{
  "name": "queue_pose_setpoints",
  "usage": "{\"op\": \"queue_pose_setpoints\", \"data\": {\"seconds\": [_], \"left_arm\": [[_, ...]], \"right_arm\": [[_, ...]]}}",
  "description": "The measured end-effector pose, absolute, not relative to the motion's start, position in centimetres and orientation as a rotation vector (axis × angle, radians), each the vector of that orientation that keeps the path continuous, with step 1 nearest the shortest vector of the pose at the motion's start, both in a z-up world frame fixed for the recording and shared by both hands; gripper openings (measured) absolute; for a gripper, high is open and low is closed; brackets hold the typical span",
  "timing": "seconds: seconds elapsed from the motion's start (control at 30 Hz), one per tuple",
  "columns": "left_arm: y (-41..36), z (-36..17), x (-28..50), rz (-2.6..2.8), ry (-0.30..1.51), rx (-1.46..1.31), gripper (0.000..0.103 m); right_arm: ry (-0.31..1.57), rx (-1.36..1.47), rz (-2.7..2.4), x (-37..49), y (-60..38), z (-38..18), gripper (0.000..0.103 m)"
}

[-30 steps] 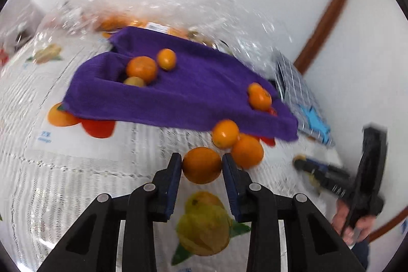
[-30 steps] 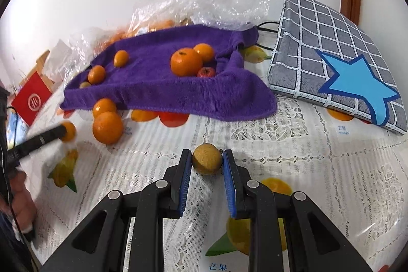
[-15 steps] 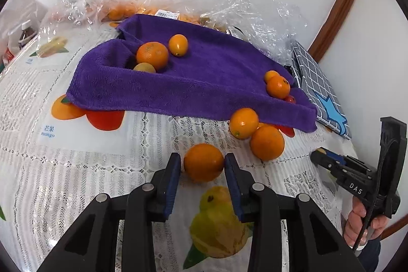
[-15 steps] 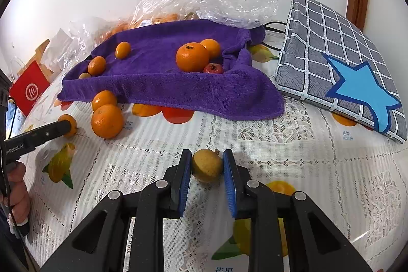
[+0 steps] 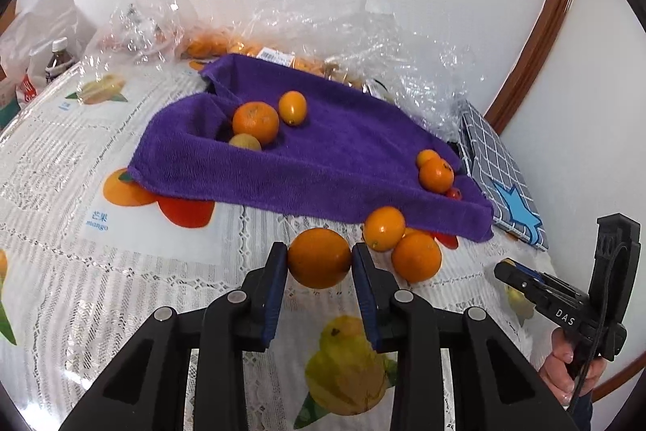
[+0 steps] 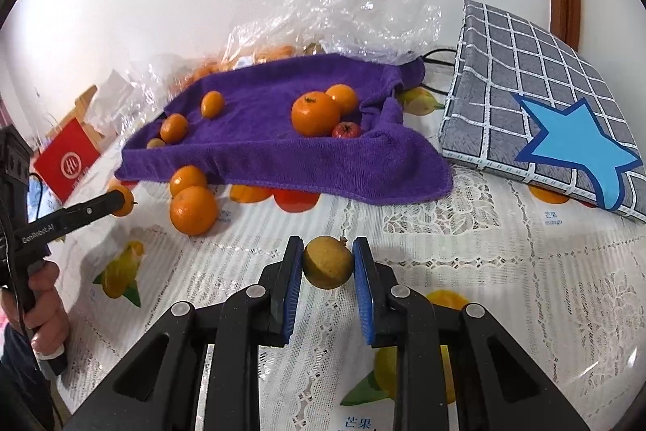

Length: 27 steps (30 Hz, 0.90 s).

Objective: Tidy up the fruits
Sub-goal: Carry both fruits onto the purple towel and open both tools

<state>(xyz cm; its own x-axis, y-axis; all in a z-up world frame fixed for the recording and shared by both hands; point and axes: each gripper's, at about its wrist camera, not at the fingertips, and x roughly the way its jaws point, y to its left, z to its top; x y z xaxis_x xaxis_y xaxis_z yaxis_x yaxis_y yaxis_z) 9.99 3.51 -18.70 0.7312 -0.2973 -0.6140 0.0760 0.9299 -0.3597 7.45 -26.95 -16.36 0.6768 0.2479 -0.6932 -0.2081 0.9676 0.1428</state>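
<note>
Left gripper (image 5: pixel 319 257): blue pads pressed on either side of an orange (image 5: pixel 319 258); clamped on it, fruit at the fingertips, seemingly lifted off the cloth-covered table.
Right gripper (image 6: pixel 328 261): closed on a yellow-green fruit (image 6: pixel 328 262), pads touching both flanks; fruit sits at the very tips.
Step in hand (judgement): both tools loaded, carrying phase; each fruit looks bound for the purple towel (image 5: pixel 323 156), where the other fruit is gathered.
Next move (judgement): carry forward over the towel's near edge, lower, then part the jaws. Round fruit may roll on the sloped folds, so release low and into a hollow.
Hand pose, left: hand (image 6: pixel 44 305) low at the left edge of the right view, fingers wrapped round the handle, tool pointing toward the towel.
Hand pose, right: hand (image 5: pixel 573 370) at the lower right of the left view, gripping the handle, tool aimed forward.
Table (image 6: pixel 504 269): white lace cover with printed fruit pictures.
Loose oranges (image 5: pixel 403 245): two, touching each other, just in front of the towel's near edge, still off it.
On towel, one end: large orange (image 5: pixel 256 122), a small oval one beside it, a pale fruit half hidden in a fold.
On towel, other end: two oranges and a small red fruit (image 6: pixel 346 130) close together.
Beyond: checked pad with blue star (image 6: pixel 545 108) beside the towel; clear plastic bags (image 6: pixel 343 7) against the wall, more oranges inside.
</note>
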Motion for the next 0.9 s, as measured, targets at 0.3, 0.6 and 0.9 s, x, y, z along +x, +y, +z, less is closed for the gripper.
{"op": "queue_pose_setpoints", "data": {"seconds": [0.3,0.6,0.9], "left_arm": [[6.1,-17.0,9.6,-0.18,0.641,-0.417,0.031],[7.7,-11.8,13.9,-0.12,0.554,-0.364,0.031],[7.4,-12.1,20.5,-0.1,0.557,-0.387,0.031]], "right_arm": [[0.779,0.068,0.266,8.0,-26.5,-15.0,0.025],[0.652,-0.012,0.29,11.7,-23.1,-9.1,0.025],[0.685,-0.035,0.34,17.3,-19.8,-10.1,0.025]]}}
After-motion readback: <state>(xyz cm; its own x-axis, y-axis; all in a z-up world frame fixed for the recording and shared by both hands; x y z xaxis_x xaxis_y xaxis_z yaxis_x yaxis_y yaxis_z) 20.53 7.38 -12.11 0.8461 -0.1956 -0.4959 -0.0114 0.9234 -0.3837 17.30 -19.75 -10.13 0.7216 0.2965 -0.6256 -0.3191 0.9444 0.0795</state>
